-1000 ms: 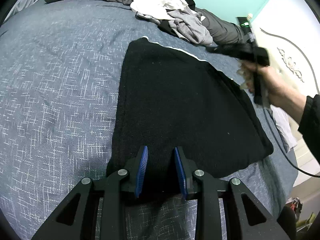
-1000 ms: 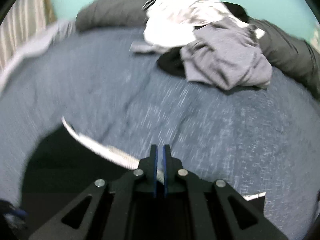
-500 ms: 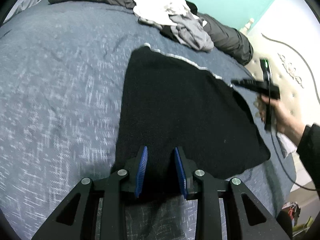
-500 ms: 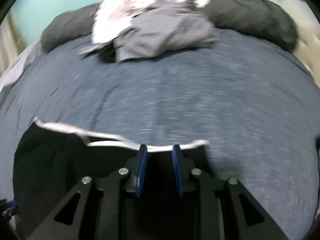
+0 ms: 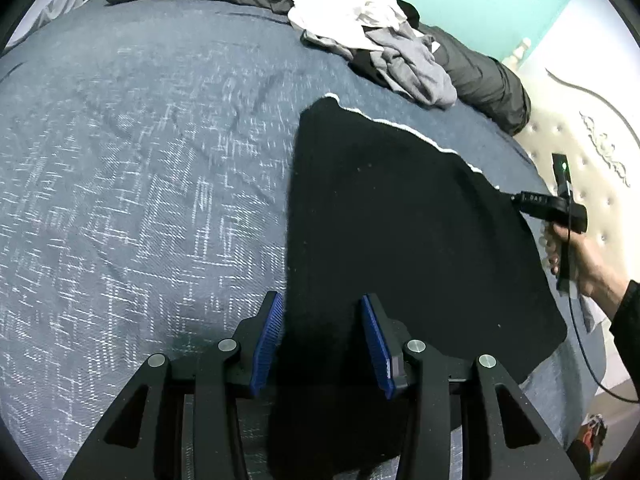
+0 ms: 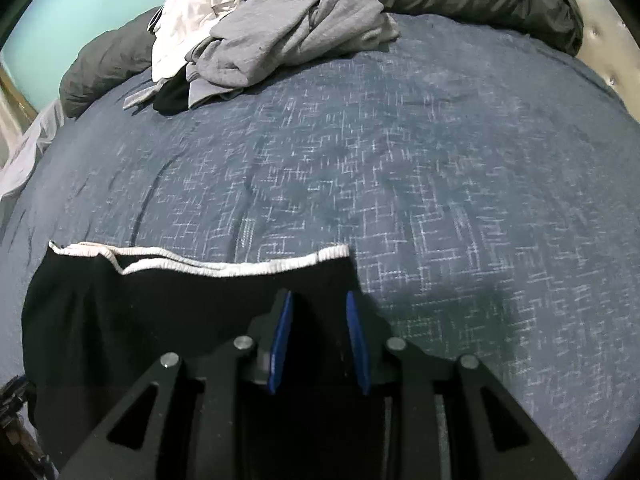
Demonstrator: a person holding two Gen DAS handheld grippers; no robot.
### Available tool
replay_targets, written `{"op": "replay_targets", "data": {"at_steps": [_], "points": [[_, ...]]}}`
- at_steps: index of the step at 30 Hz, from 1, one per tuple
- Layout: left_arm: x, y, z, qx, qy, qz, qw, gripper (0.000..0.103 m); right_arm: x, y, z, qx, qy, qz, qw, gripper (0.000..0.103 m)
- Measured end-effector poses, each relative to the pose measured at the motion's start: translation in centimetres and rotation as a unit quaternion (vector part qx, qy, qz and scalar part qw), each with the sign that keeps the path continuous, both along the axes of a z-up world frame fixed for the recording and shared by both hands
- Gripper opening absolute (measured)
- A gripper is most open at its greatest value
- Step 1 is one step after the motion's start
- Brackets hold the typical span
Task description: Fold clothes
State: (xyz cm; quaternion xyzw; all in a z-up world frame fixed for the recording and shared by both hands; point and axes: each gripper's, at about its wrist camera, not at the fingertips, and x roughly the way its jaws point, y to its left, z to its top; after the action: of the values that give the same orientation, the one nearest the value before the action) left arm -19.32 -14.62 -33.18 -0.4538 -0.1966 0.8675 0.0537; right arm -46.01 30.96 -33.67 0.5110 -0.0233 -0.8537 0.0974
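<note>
On the blue bed cover (image 5: 140, 184) a black garment (image 5: 400, 232) with a white-trimmed edge lies spread flat, well short of the clothes pile (image 5: 372, 36) by the pillows. The left tool (image 5: 322, 344) has just been widening, blue pads apart over the garment's near edge, gripping nothing. The right tool (image 6: 318, 340) at the far corner has just let go, pads apart above the cloth.

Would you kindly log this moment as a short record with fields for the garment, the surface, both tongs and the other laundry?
garment: black garment with a white-trimmed edge, spread flat
surface: blue patterned bedspread
left tongs: open, have just been opening, over the garment's near edge
right tongs: open, have just been opening, over the trimmed corner
unfolded pile: grey and white clothes, far side
</note>
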Motion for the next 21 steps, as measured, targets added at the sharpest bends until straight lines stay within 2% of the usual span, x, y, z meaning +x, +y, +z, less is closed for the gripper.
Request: {"op": "replay_targets", "data": {"at_steps": [3,5,6,11,15,19,21], "points": [[-0.1,0.3,-0.2,-0.004,-0.001,-0.004,1.0000,0.045,-0.1,-0.1,-0.4,0.000,0.001,0.007,1.000,0.025],[-0.1,0.3,-0.3,-0.004,-0.002,-0.004,1.0000,0.045,-0.1,-0.3,-0.4,0.001,0.006,0.015,1.000,0.011],[-0.2,0.3,-0.3,-0.003,-0.002,-0.004,1.0000,0.045,0.0,-0.5,-0.4,0.008,0.008,0.015,1.000,0.007],[-0.2,0.4,-0.4,-0.005,-0.001,-0.004,1.0000,0.045,0.4,-0.2,0.6,0.013,0.038,0.009,0.999,0.004],[-0.2,0.3,-0.4,-0.004,-0.001,-0.003,1.0000,0.045,1.0,1.8,2.3,0.011,0.073,-0.026,0.997,0.000],[-0.1,0.4,-0.5,-0.006,-0.001,-0.003,1.0000,0.045,0.9,3.9,2.3,0.023,0.060,-0.069,0.996,0.000],[-0.1,0.4,-0.5,-0.005,-0.001,-0.003,1.0000,0.045,0.7,4.1,1.9,-0.005,0.052,-0.056,0.997,0.000]]}}
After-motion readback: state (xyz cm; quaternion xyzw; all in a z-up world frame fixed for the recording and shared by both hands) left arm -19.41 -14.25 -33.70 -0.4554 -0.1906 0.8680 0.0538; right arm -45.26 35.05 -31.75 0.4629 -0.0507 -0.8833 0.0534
